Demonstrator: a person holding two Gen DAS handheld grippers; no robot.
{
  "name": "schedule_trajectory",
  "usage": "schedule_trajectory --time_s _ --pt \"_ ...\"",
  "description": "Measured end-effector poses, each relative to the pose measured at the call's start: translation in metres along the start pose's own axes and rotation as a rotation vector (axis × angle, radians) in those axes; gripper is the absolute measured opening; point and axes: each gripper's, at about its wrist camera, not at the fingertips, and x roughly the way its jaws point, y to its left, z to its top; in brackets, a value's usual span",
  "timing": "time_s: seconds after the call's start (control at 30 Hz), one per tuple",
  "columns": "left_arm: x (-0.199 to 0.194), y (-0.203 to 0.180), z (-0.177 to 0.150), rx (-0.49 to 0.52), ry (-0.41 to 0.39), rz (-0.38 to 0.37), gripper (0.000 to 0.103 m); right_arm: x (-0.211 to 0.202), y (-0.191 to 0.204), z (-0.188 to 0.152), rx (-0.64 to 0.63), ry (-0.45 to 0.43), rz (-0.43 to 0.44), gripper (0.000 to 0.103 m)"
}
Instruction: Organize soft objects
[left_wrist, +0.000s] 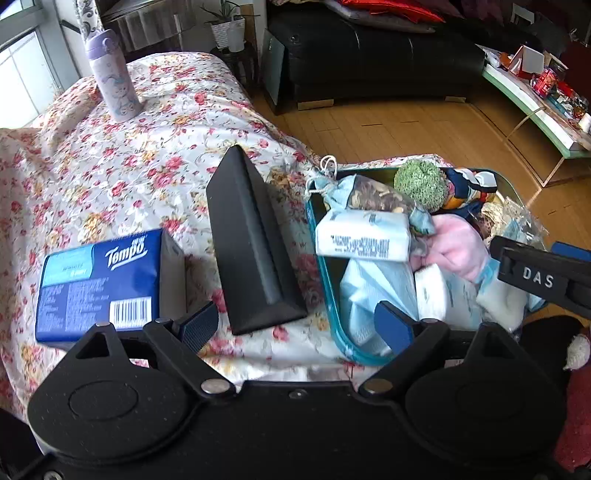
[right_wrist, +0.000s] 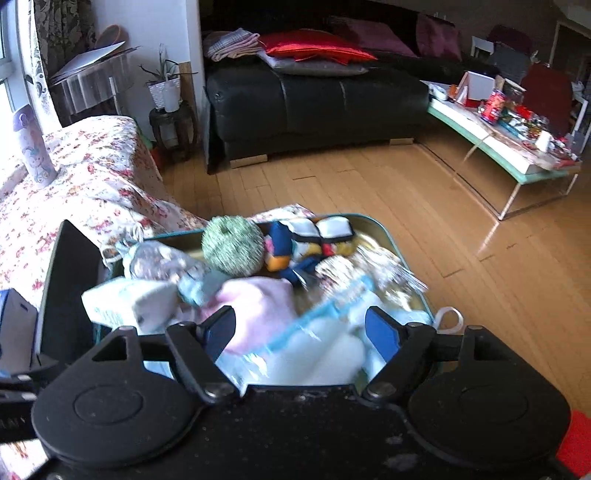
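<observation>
Now both hand-held grippers, left (left_wrist: 295, 326) & right (right_wrist: 300, 334), gape wide w/ nothing gripped, over teal-rimmed metal tin (left_wrist: 320, 254) crammed w/ soft items.

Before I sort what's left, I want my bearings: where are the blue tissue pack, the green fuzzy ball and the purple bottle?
blue tissue pack (left_wrist: 107, 280), left wrist view, middle of its top face.
green fuzzy ball (right_wrist: 232, 245), right wrist view, centre of the ball.
purple bottle (left_wrist: 112, 79), left wrist view, mid-body.
</observation>
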Motion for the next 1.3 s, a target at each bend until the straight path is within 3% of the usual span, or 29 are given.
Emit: schedule_trajectory --time_s 0.43,0.63,1.3 --pt "-0.023 -0.001 -0.025 -0.031 -0.024 0.018 0.089 -0.022 -0.006 -0.032 -0.026 -0.061 -0.045 0.076" --pt "-0.029 0.002 -0.032 -0.054 -0.031 0.017 0.093 -0.03 0.0 -0.041 -0.059 -0.079 -0.029 0.077" --pt "-0.036 0.008 -0.04 -0.086 -0.042 0.023 0.093 -0.037 0.0 -0.054 -0.049 -0.089 0.001 0.079"
